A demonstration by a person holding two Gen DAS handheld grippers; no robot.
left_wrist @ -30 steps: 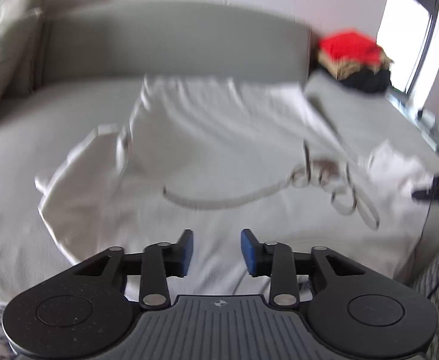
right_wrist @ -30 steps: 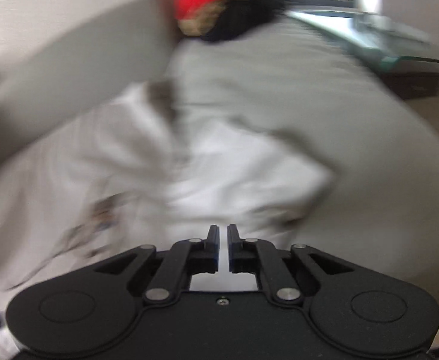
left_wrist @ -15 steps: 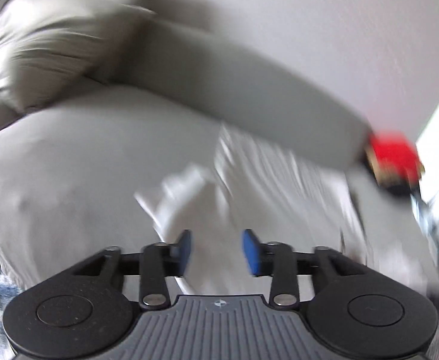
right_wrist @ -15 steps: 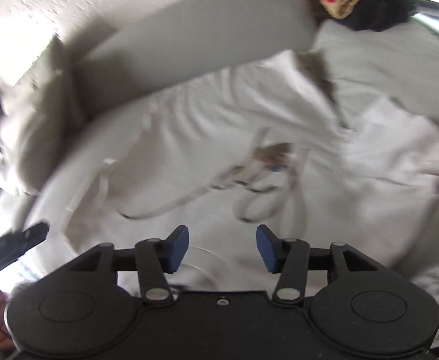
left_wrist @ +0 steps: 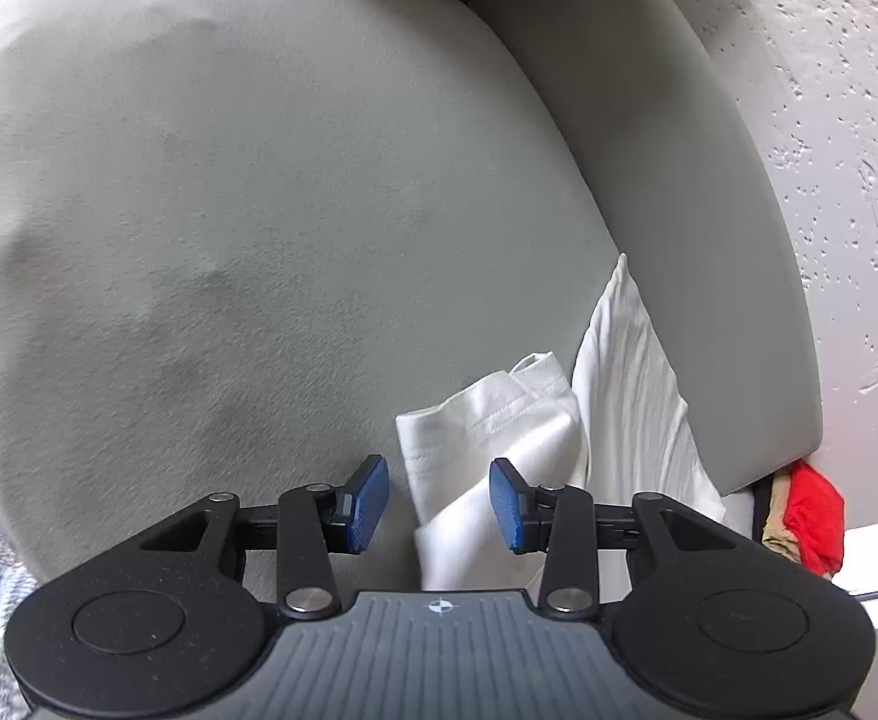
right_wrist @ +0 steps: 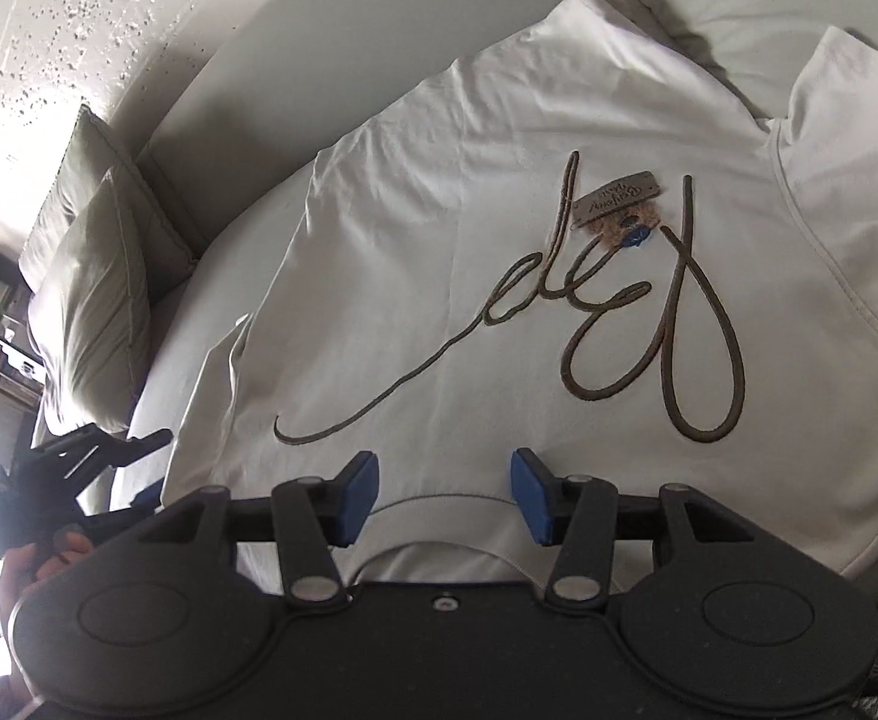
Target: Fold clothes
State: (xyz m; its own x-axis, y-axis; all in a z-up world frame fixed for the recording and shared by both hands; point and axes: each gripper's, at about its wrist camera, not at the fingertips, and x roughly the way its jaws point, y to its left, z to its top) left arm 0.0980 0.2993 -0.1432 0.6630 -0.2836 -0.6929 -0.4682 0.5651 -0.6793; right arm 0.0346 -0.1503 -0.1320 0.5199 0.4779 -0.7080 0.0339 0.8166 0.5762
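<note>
Both wrist views look closely down at the white shirt, from opposite sides.

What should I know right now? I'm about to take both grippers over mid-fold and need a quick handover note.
Left claw: open, empty, blue pads on either side of a white sleeve, not closed on it.
Right claw: open, empty, hovering at the neckline of the white T-shirt.
The T-shirt lies spread front up on the grey sofa, brown cord lettering and a tag showing. A stack of other clothes sits at the sofa's far end.
Done: shirt laid out fairly flat.
Left: no fold visible yet; probably start with the sleeve at the left claw, then fold the body.
</note>
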